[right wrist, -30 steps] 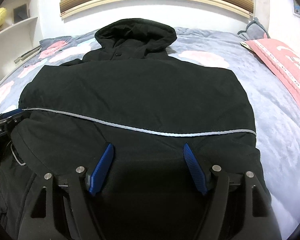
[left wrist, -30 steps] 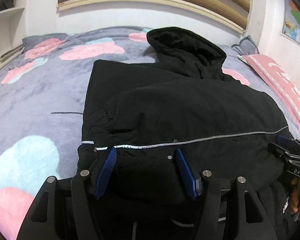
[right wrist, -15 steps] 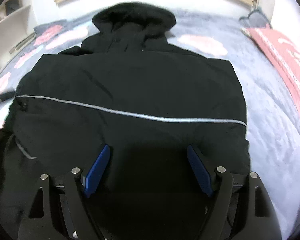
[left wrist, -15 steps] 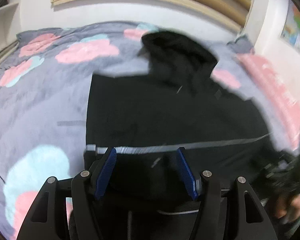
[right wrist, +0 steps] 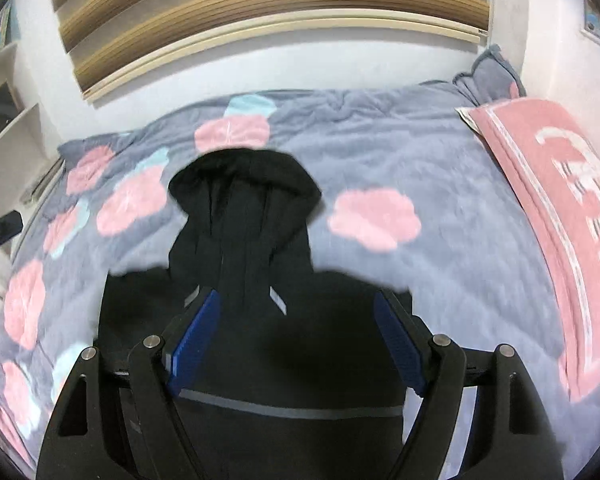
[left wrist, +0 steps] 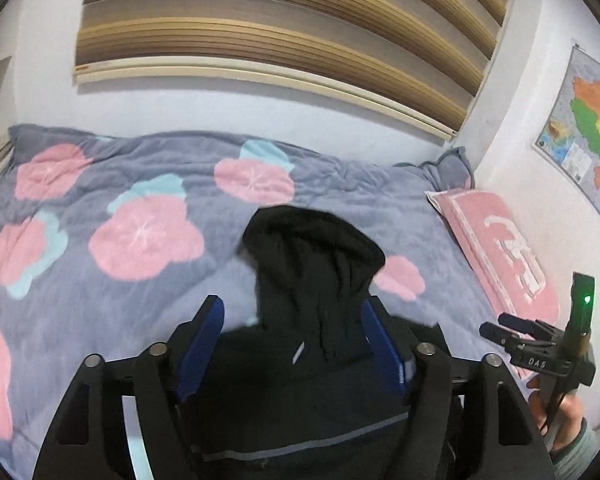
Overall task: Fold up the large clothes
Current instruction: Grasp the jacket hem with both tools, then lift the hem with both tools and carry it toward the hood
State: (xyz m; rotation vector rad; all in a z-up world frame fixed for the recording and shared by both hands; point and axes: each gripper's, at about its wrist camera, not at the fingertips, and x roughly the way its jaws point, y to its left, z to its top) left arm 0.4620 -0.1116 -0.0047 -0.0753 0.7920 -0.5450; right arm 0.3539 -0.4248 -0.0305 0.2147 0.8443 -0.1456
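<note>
A large black hooded jacket (left wrist: 312, 400) with a thin reflective stripe lies on the bed, its hood (left wrist: 312, 248) pointing toward the far wall. It also shows in the right wrist view (right wrist: 260, 340), hood (right wrist: 244, 184) flat. My left gripper (left wrist: 294, 332) is open, its blue pads either side of the jacket's neck, holding nothing. My right gripper (right wrist: 296, 328) is open over the jacket's upper back, holding nothing. The right gripper also shows at the right edge of the left wrist view (left wrist: 540, 344).
The bed carries a grey blanket (left wrist: 100, 208) with pink and blue flower patches. A pink pillow (left wrist: 500, 248) lies along the right side by the wall; it also shows in the right wrist view (right wrist: 560, 200). White shelves (right wrist: 8, 120) stand at left.
Both grippers have moved up from the jacket's hem toward its collar and tilted upward. The jacket now looks narrower, with both sides folded in. Both stay open.
</note>
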